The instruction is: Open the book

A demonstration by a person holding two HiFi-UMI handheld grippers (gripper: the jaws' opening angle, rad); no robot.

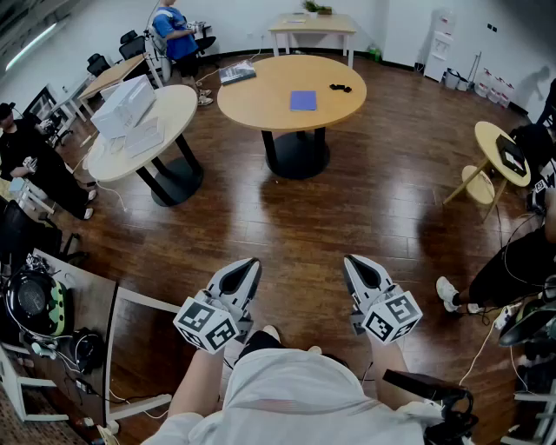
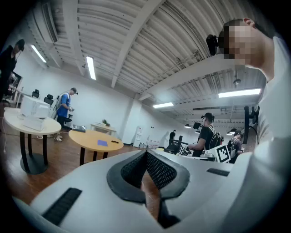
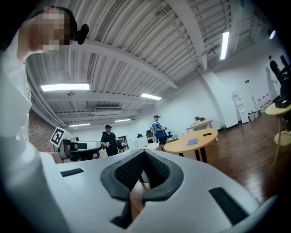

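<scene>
Holding the white-and-grey two-jaw left gripper (image 1: pixel 250 266) at 7 o'clock of the head view and the matching right gripper (image 1: pixel 351 264) at 5 o'clock, both level, low and close to the body, tips toward 12 o'clock. In the left gripper view, black ribbed pads (image 2: pixel 159 170) pressed together at the tip, closed on nothing. Same in the right gripper view, with pads (image 3: pixel 129 170) meeting at the tip and nothing between.

Well apart from both grippers, at 12 o'clock across the dark glossy wooden floor (image 1: pixel 365 204): the thin blue-violet rectangular book (image 1: pixel 303 101), lying flat and closed near the middle of the round light-wood table on a black pedestal (image 1: pixel 261 104). Visible too at 8 o'clock of the left gripper view (image 2: pixel 102 143) and at 4 o'clock of the right gripper view (image 3: pixel 193 141), far beyond the tips.

At 2 o'clock from the book, on the same tabletop and apart from it: a small black object (image 1: pixel 340 88), too small to tell. At the table's 10 o'clock edge: a grey flat item (image 1: pixel 236 72).

At 10 o'clock of the head view: a round white table (image 1: pixel 178 109) bearing stacked white boxes (image 1: pixel 126 109). At 11 o'clock, behind it: a standing person in a blue top (image 1: pixel 174 30). At 12 o'clock by the far wall: a rectangular light-wood table (image 1: pixel 313 24). At 3 o'clock: a small round yellow-wood table (image 1: pixel 491 139)
</scene>
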